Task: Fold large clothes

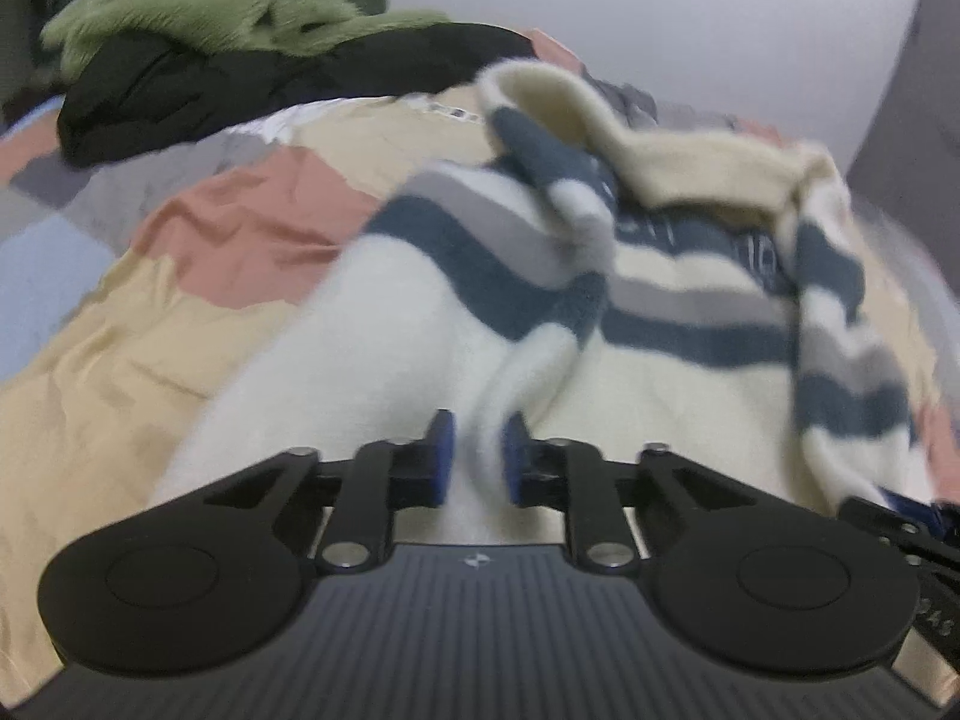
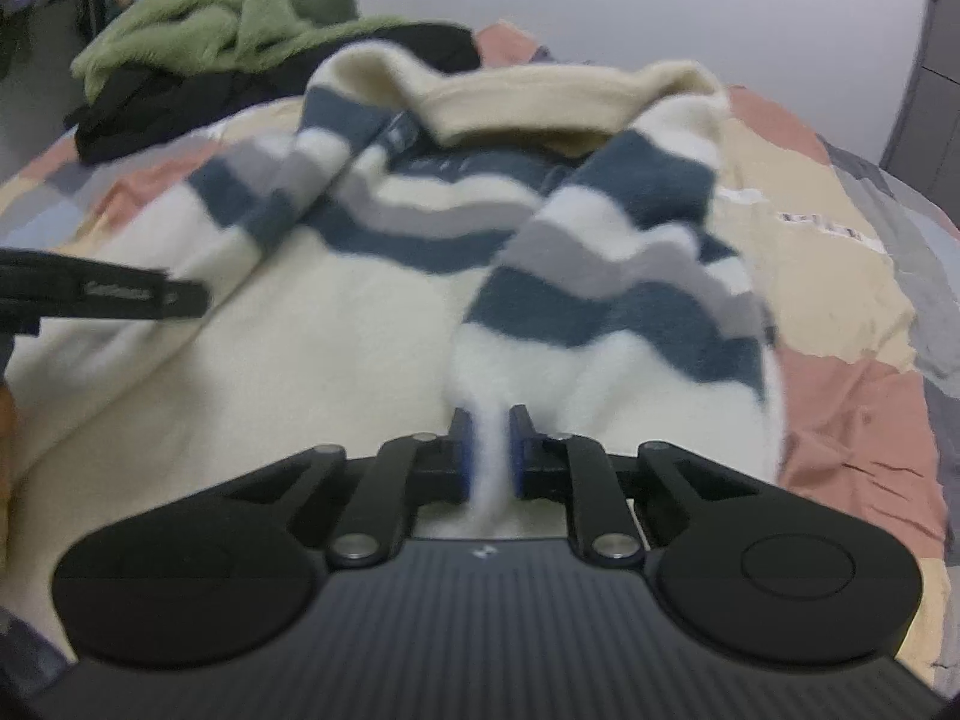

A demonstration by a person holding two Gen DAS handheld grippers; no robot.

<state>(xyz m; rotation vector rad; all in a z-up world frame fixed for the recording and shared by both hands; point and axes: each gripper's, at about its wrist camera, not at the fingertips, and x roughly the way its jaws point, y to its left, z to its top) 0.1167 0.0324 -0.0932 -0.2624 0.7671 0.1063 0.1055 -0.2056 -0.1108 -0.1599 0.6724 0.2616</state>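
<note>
Sweater: a cream fleece sweater [image 2: 336, 324] with blue and grey stripes lay spread on the bed, its collar at the far end and its plain cream hem at the near end.
Sleeves: both striped sleeves were folded in over the chest.
Left gripper: the left gripper [image 1: 477, 456] was closed on a raised fold of cream cloth at the near edge of the sweater; the blue pads pressed the fold from both sides.
Right gripper: the right gripper [image 2: 489, 450] was closed on the cream end of the right sleeve, with a thin ridge of cloth between its pads.
Bed cover: a patchwork cover [image 1: 120, 360] in beige, pink, grey and blue lay under the sweater.
Far left: a green fleece [image 2: 228, 18] lay on a black garment [image 1: 240, 84], well apart from the sweater.
Picture: both views were a little blurred.
</note>
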